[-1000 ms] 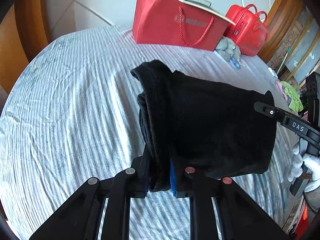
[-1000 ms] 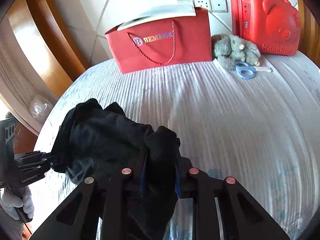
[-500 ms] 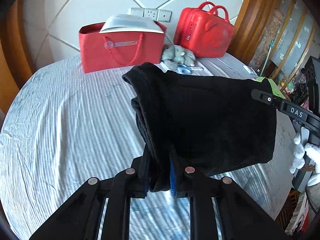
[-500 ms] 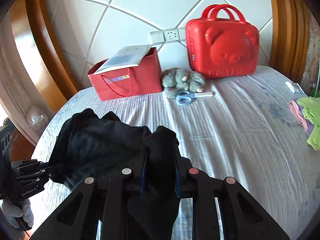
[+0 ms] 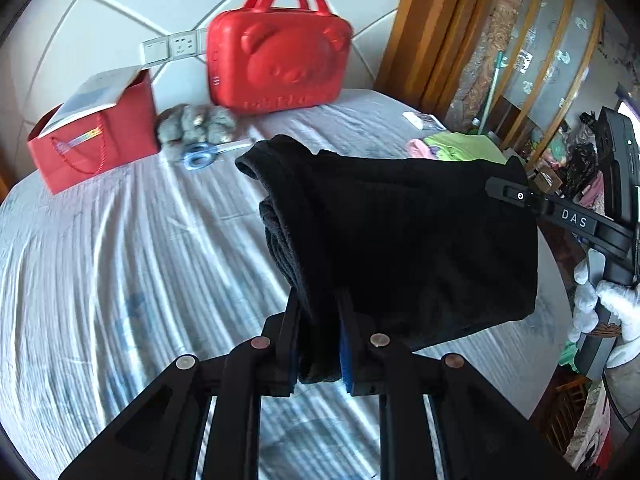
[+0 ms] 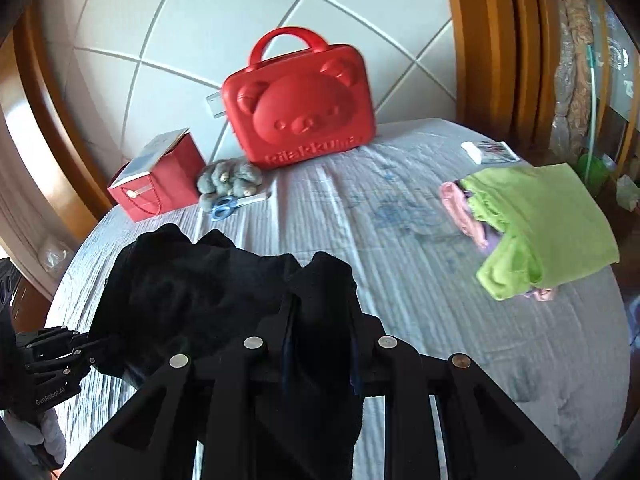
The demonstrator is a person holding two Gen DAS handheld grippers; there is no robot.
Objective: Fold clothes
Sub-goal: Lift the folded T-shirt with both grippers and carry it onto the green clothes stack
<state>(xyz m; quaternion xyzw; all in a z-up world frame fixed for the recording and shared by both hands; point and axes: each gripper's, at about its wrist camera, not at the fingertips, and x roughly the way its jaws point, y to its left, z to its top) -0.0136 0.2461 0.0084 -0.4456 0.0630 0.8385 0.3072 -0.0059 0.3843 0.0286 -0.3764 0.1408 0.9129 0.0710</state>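
1. One bed (image 5: 120, 248) with a striped grey sheet fills the room's middle; everything else lies on it or hangs above it.
2. One black garment (image 5: 400, 240), folded thick and dark all over, hangs in the air above the sheet, stretched between the two grippers.
3. One red bear-faced case (image 6: 300, 108) stands at the head of the bed against the tiled wall.
4. One red paper bag (image 5: 96, 140) stands to its left, with a white sheet poking from the top.
5. One pile of folded clothes (image 6: 540, 224), green on top with pink beneath, lies on the far right, well apart from the garment.
6. Two grippers: the left gripper (image 5: 320, 344) has its jaws closed on one bunched edge of the garment; the right gripper (image 6: 320, 344) is clamped on the other.
7. One grey furry toy (image 6: 230, 180) sits between bag and case.
8. One pair of blue-handled scissors (image 6: 226, 206) lies just in front of the toy.
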